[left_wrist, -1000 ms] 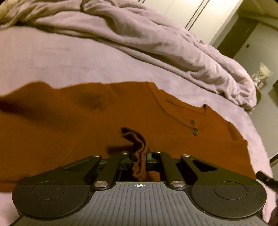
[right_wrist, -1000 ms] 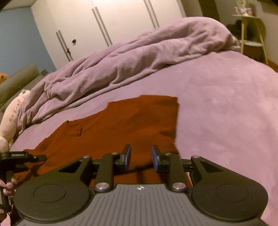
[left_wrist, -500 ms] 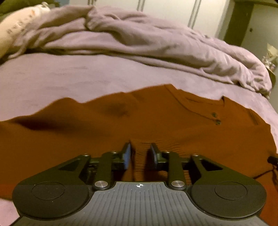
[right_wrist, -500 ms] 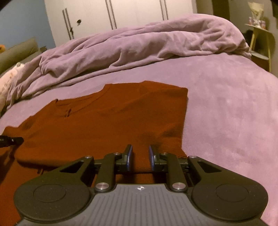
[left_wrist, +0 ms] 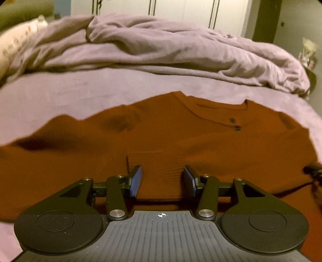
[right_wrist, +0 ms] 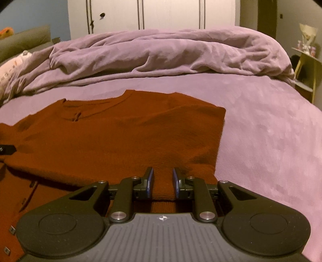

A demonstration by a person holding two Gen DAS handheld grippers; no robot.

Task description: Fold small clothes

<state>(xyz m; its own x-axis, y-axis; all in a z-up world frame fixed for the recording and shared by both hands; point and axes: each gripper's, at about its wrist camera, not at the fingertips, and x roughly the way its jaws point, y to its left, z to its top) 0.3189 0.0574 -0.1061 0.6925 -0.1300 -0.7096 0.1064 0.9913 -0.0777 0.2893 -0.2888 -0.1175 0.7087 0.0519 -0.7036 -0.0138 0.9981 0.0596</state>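
Note:
A rust-brown buttoned top (left_wrist: 181, 137) lies spread on the purple bed, collar toward the far side. Its lower part is folded up over the body in the right wrist view (right_wrist: 120, 137). My left gripper (left_wrist: 162, 179) is open just above the cloth, with a ribbed cuff or hem lying between its blue pads (left_wrist: 135, 179). My right gripper (right_wrist: 162, 181) is partly open and straddles a ribbed strip of the top near its right edge, without pinching it. The tip of the right gripper shows at the right edge of the left wrist view (left_wrist: 312, 170).
A crumpled purple duvet (right_wrist: 161, 54) is heaped across the far side of the bed (right_wrist: 271, 131). A pale pillow (left_wrist: 16, 46) lies at the far left. White wardrobe doors (right_wrist: 171, 14) stand behind. A small side table (right_wrist: 306, 66) stands at the right.
My left gripper has let go of the pinched cloth and opened wide; the cloth now lies flat. Both views have tilted level, and my right gripper has moved over the top's right edge.

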